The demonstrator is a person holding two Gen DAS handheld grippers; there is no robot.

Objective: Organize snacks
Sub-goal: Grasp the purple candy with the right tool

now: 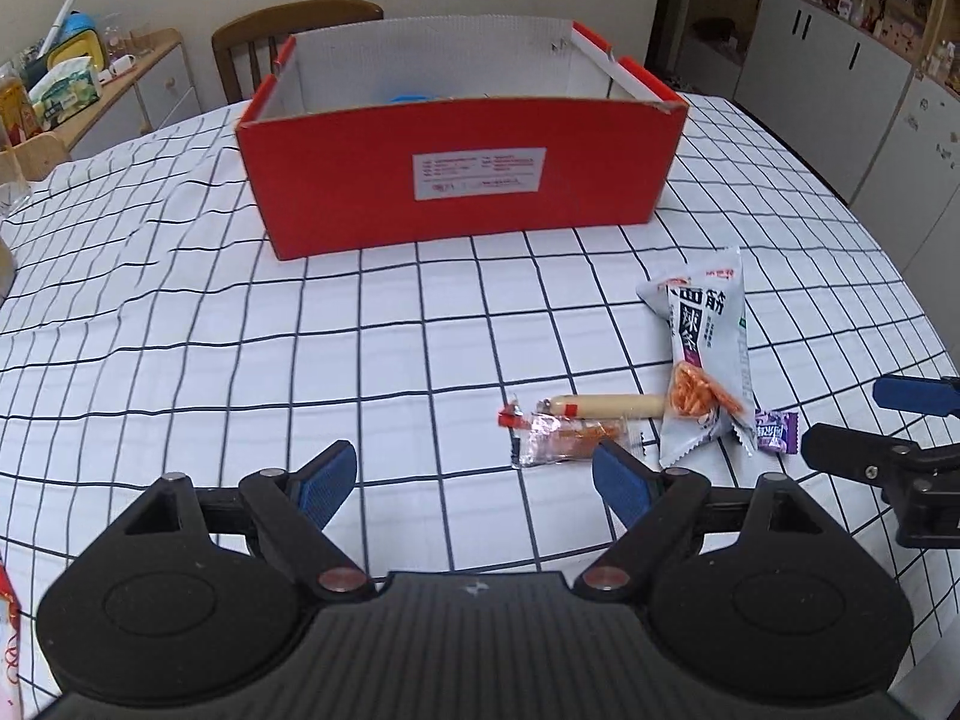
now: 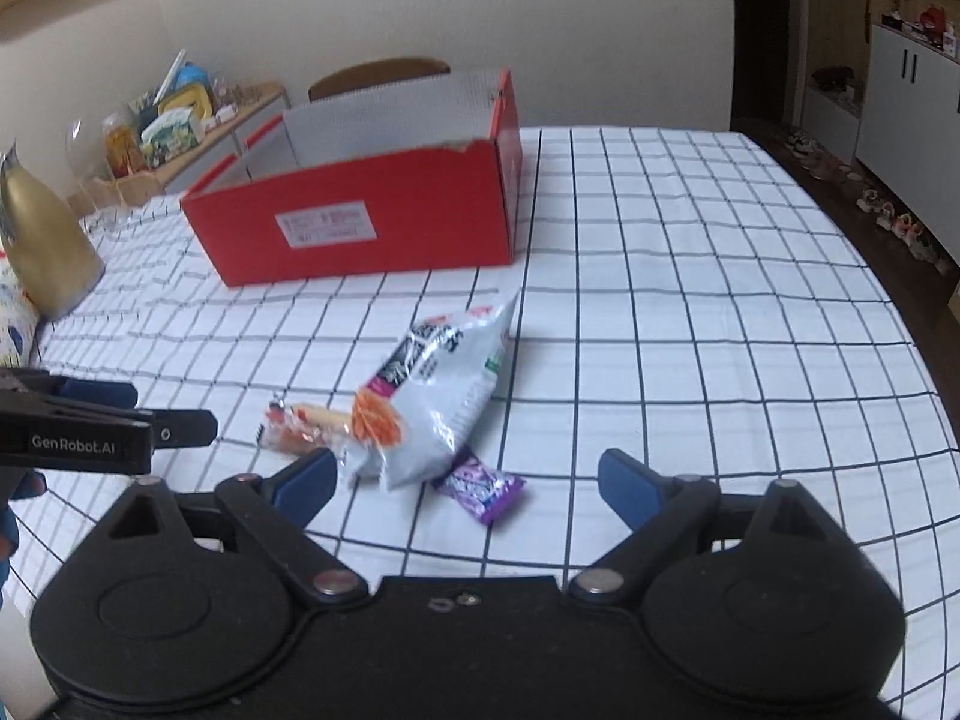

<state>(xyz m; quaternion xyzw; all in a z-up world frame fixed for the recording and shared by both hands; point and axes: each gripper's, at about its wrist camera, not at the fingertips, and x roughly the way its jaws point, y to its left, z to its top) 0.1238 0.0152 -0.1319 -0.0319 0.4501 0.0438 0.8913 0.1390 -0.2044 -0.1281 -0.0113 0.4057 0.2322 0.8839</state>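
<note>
An open red cardboard box [image 1: 456, 192] [image 2: 360, 222] stands on the checked tablecloth [image 1: 240, 330], with something blue [image 1: 414, 98] just showing inside. In front of it lie a grey-white snack bag [image 1: 708, 354] [image 2: 444, 384], a pale sausage stick [image 1: 606, 407], a small clear packet [image 1: 564, 441] [image 2: 306, 423] and a purple candy [image 1: 776, 432] [image 2: 483, 489]. My left gripper [image 1: 474, 468] hangs open above the cloth, just short and left of the clear packet. My right gripper [image 2: 468, 474] is open too, with the purple candy and the bag's corner lying ahead between its fingers, untouched.
A wooden chair [image 1: 294, 30] stands behind the box. A side cabinet [image 1: 78, 78] with clutter is at the far left, a gold bottle [image 2: 42, 240] stands at the table's left edge, and white cupboards [image 1: 840, 90] are on the right. The table's right edge curves close [image 2: 900, 360].
</note>
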